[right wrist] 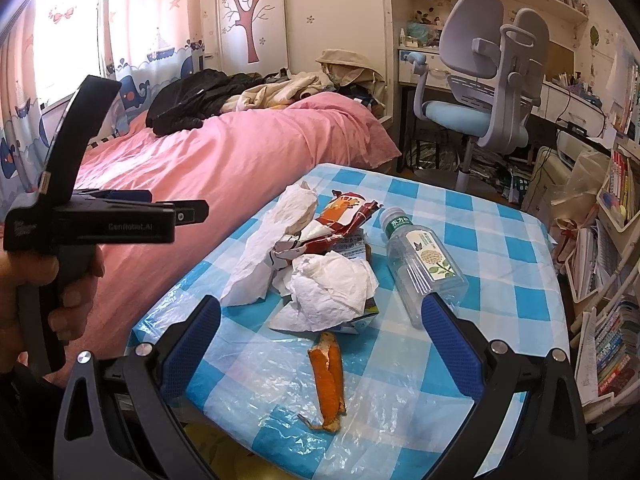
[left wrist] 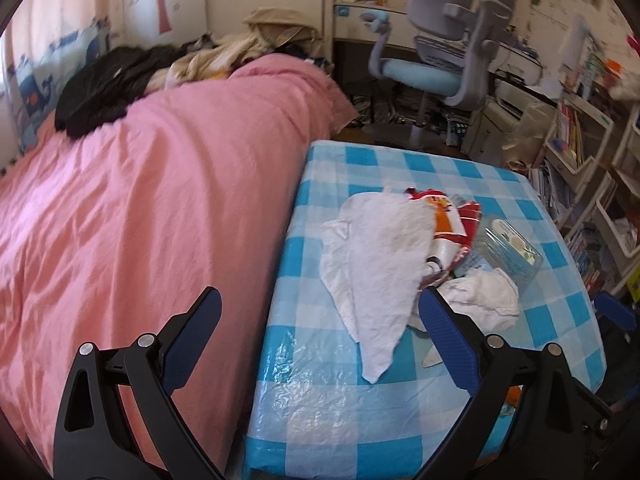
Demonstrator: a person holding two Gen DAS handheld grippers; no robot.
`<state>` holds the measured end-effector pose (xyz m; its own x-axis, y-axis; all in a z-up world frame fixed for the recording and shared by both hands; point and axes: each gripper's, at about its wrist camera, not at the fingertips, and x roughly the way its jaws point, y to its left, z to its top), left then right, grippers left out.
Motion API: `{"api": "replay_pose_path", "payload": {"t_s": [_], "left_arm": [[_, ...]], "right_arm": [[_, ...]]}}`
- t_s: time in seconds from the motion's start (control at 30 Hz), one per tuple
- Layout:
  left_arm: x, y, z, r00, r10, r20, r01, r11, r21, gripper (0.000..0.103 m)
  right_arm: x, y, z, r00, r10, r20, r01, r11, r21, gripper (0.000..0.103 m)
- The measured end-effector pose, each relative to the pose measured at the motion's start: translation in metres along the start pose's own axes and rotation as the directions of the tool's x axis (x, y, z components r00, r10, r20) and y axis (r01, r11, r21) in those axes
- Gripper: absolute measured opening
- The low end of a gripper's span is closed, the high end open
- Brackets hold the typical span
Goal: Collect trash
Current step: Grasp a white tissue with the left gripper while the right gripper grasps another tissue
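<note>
We've got a table point(right wrist: 500, 240) in a blue-checked plastic cover, pushed right against the pink bed point(right wrist: 224, 168). On it: tissues point(right wrist: 332, 292), a snack wrapper point(right wrist: 344, 216), a bottle point(right wrist: 424, 268) on its side and an orange peel point(right wrist: 328, 380) near the front edge.

The table point(right wrist: 500, 216) wears a cloth checked in bright blue, pale blue and white under a clear, shiny film. At the table's middle lie two white tissues point(right wrist: 332, 292), one crumpled and one long point(left wrist: 376, 264), beside a red, orange and white snack wrapper point(right wrist: 340, 216). Just right of the wrapper lies a clear bottle point(right wrist: 424, 264) with a green cap and a white label bearing a flower print. Near the table's front edge lies an orange peel point(right wrist: 328, 384). Left of the table the bed point(left wrist: 140, 200) is covered in plain pink, with black and cream clothes heaped at its far end. Beyond the table stands a grey chair point(right wrist: 488, 80) with a light blue seat. Both grippers point(right wrist: 320, 320) are black with blue pads point(left wrist: 444, 328).
</note>
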<state>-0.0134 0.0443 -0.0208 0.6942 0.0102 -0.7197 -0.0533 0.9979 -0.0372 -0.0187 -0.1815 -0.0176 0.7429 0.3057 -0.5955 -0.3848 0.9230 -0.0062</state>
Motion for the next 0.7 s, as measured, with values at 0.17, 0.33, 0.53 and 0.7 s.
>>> {"api": "replay_pose_path", "payload": {"t_s": [0.17, 0.33, 0.53, 0.7], "left_arm": [[0.009, 0.004, 0.002, 1.0, -0.016, -0.01, 0.016, 1.0, 0.021, 0.095], [0.024, -0.02, -0.002, 0.997, -0.074, -0.04, 0.078, 0.991, 0.112, 0.095], [0.06, -0.044, -0.006, 0.994, -0.024, -0.111, 0.047, 0.978, 0.202, 0.095], [0.084, -0.043, -0.005, 0.981, -0.055, -0.184, 0.09, 0.978, 0.186, 0.039]], "right_arm": [[0.016, 0.001, 0.003, 0.999, -0.007, -0.053, 0.005, 1.0, -0.026, 0.097], [0.029, 0.002, 0.003, 0.997, 0.01, -0.081, -0.013, 0.999, -0.033, 0.097], [0.052, -0.006, 0.006, 0.993, -0.004, -0.12, 0.001, 1.0, -0.022, 0.094], [0.064, -0.017, 0.007, 0.99, 0.009, -0.142, -0.005, 1.0, 0.031, 0.08]]}}
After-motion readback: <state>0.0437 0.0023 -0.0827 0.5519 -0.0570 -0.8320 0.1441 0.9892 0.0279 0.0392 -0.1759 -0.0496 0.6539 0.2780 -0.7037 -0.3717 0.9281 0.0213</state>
